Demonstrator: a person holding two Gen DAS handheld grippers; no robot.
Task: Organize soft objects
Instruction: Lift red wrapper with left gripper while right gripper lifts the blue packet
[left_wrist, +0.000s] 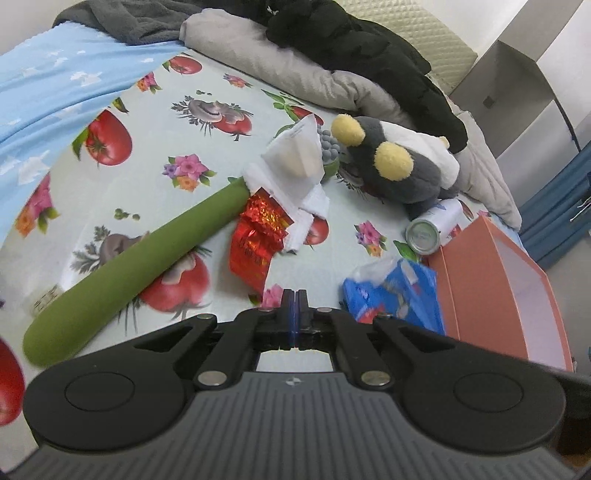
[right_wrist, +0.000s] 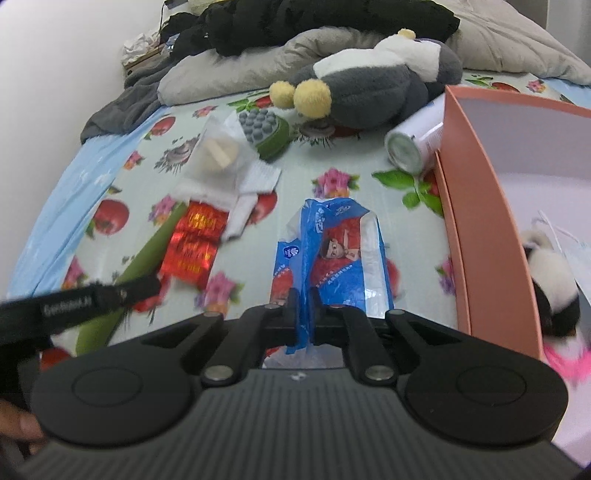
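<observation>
Right wrist view shows the right gripper (right_wrist: 303, 295) clenched on the blue plastic tissue pack (right_wrist: 328, 251), just beside the open pink box (right_wrist: 476, 192), which already holds a black-and-white plush (right_wrist: 554, 291). Still on the bed lies the grey, yellow-footed stuffed toy (left_wrist: 399, 158). The left gripper (left_wrist: 294, 297) is clamped on nothing. My guess: little is sorted; the box wall is the edge to clear.

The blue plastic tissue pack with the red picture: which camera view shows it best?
The right wrist view. There the blue plastic tissue pack fills the centre, its print readable, pinched between the right gripper fingers. The left wrist view shows only its crumpled side beside the pink box.
</observation>
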